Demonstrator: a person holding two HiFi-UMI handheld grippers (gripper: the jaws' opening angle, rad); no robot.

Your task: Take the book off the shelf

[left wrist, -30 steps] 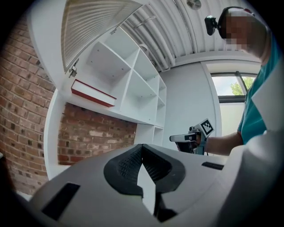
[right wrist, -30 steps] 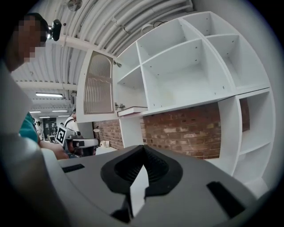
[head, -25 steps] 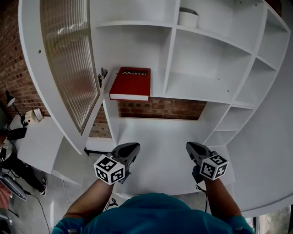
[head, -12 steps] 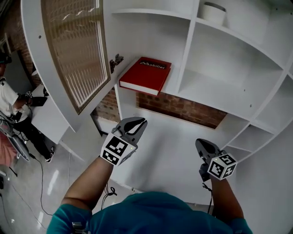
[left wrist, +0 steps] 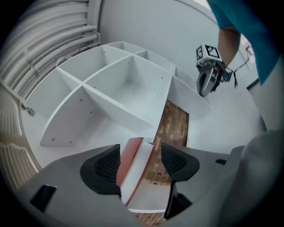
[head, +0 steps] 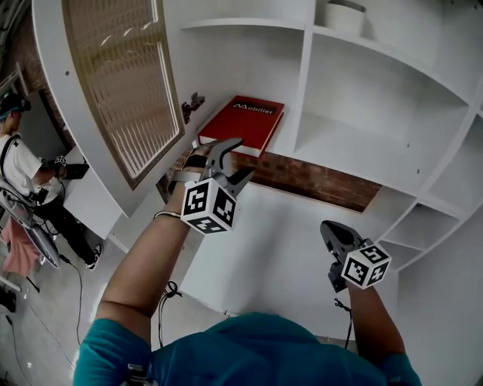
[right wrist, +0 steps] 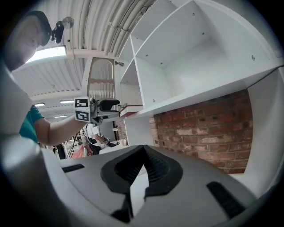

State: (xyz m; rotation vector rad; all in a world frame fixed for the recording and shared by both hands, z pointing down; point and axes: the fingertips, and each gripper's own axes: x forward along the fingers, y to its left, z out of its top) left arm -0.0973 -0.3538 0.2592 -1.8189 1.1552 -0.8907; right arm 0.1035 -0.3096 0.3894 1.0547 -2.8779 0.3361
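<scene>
A red hardback book (head: pixel 245 124) lies flat on the white shelf (head: pixel 332 147), its white page edge facing me. My left gripper (head: pixel 240 158) is raised to the book's front edge and its jaws are opening. In the left gripper view the book's edge (left wrist: pixel 133 170) sits between the two pads of the left gripper (left wrist: pixel 140 151); the right pad stands apart from it. My right gripper (head: pixel 328 228) hangs low at the right over the white desk, shut and empty. The right gripper view shows the right gripper (right wrist: pixel 142 150) with its tips meeting, and the left gripper (right wrist: pixel 100 108) at the book (right wrist: pixel 131 107).
An open cabinet door with ribbed glass (head: pixel 121 83) stands just left of the book, its latch (head: pixel 192 102) close by. A white round container (head: pixel 343 15) sits on an upper shelf. Brick wall (head: pixel 317 177) shows under the shelf. A person (head: pixel 19 162) stands far left.
My left gripper rose from low over the desk up to the book's front edge, and its jaws went from shut to open. The right gripper stayed low and shut.
</scene>
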